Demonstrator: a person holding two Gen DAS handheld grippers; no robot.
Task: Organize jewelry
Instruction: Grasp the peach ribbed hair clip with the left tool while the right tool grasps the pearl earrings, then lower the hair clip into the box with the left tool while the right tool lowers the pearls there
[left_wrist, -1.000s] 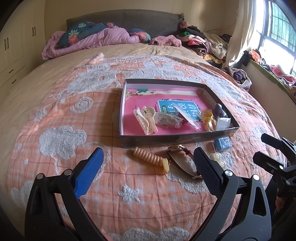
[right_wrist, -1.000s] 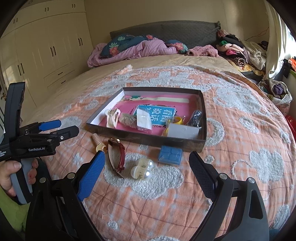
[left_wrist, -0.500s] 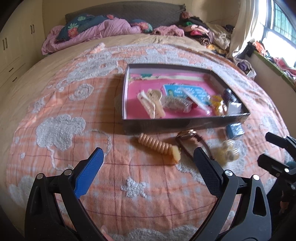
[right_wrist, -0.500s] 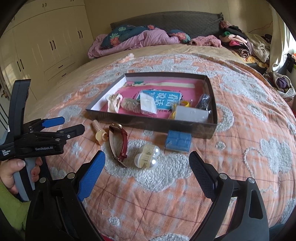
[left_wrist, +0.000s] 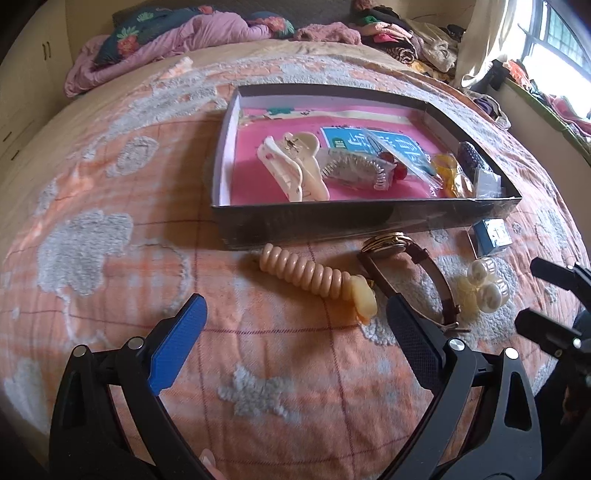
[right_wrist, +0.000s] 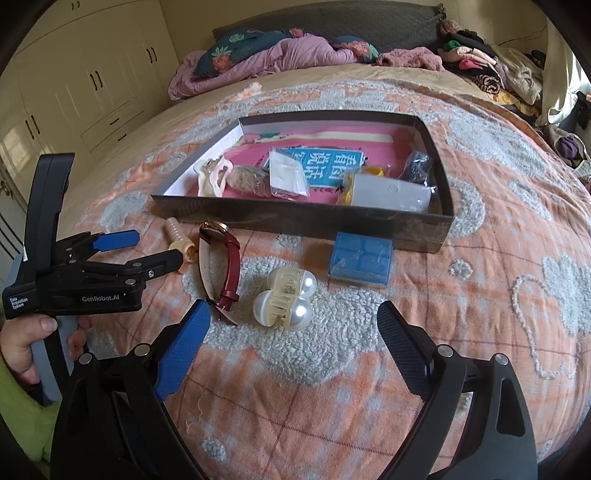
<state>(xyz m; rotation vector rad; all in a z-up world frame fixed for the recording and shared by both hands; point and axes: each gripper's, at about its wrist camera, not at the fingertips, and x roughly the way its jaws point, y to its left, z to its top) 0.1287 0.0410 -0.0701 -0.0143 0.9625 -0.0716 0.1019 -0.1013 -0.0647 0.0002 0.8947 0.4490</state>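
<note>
Fingers: both pairs stood spread and empty, left gripper (left_wrist: 295, 332) before the spiral hair tie (left_wrist: 314, 275), right gripper (right_wrist: 291, 332) before the pearl clip (right_wrist: 286, 297). Beyond lay the watch (right_wrist: 221, 266), blue packet (right_wrist: 360, 258), then the box (right_wrist: 306, 221). We judged each needed a low, centred pinch.

watch (left_wrist: 408, 275) strap end perhaps behind jaws
</note>
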